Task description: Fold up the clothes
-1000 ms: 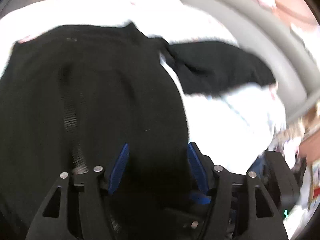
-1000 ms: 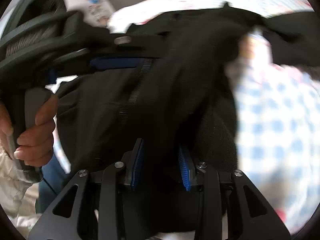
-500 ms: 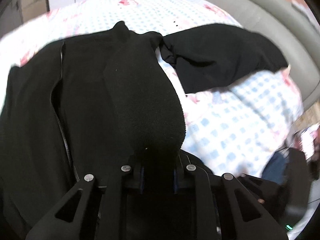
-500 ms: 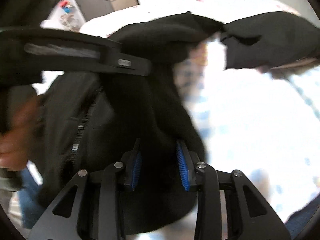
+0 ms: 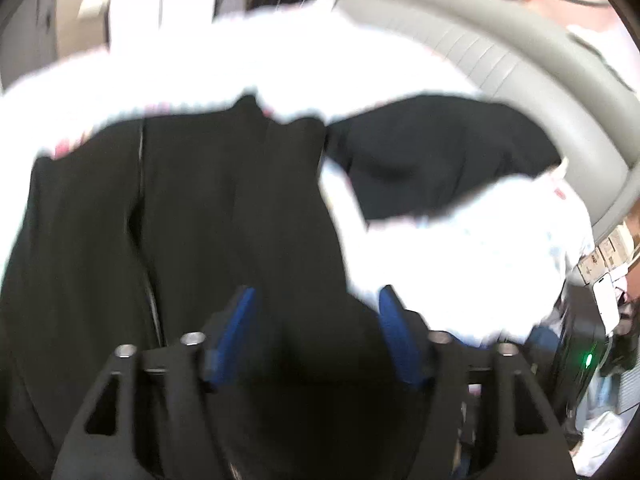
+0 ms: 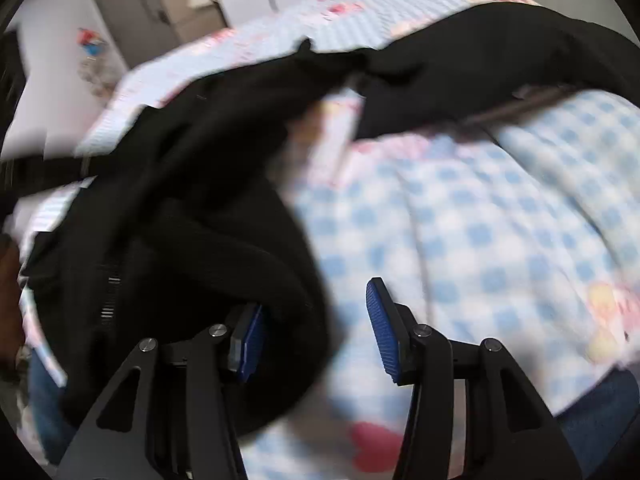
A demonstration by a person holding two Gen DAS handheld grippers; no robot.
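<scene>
Though blurred, black jacket (image 5: 208, 216) between seemingly parted fingers (image 5: 236, 330).

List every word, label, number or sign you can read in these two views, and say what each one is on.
No text can be read in either view.
Boxes at the right edge of the left view: dark marks, too small and blurred to read.
Black jacket, checked sheet: no lettering shows.
Green light: a plain dot, not a sign.

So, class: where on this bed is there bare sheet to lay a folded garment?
Free: the checked sheet right of the black jacket, below its spread sleeve. Crowded: the left side, under the jacket body. Both tongs, left and right, stand open.
</scene>
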